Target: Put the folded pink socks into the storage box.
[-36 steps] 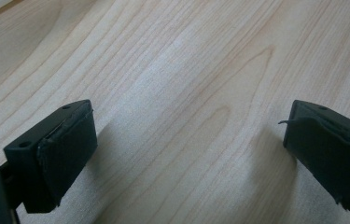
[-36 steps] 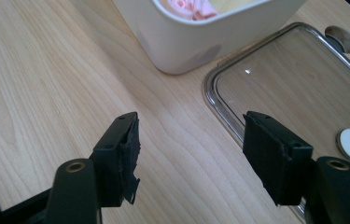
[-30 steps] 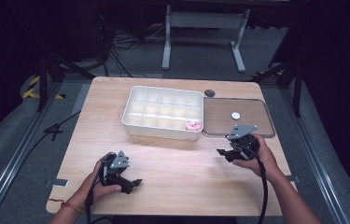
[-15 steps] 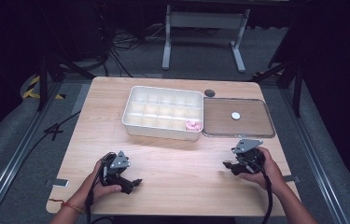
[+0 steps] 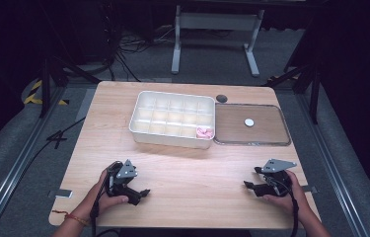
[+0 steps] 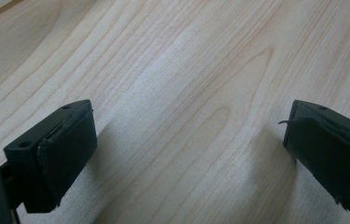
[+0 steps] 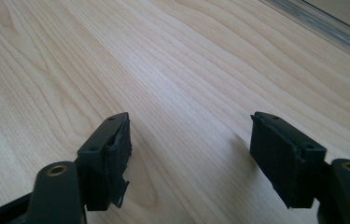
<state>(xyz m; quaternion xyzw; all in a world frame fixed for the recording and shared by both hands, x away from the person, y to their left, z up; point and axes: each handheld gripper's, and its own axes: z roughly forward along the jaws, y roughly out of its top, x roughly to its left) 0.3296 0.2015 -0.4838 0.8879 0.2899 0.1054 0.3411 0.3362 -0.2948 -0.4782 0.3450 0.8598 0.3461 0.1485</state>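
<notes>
The desk (image 5: 182,163) carries a white divided box (image 5: 172,119) at its far middle, with a clear flat lid (image 5: 251,126) lying just beside the box on its right. A pink item (image 5: 204,132) sits in the box's near right compartment; a small white disc (image 5: 249,122) rests on the lid, and a dark round spot (image 5: 221,98) marks the desk beyond it. The left tool (image 5: 140,193) rests at the near left edge, jaws apart over bare wood. The right tool (image 5: 251,180) sits low at the near right, well apart from the box; its jaws have just been opening and stand apart, nothing between them.
</notes>
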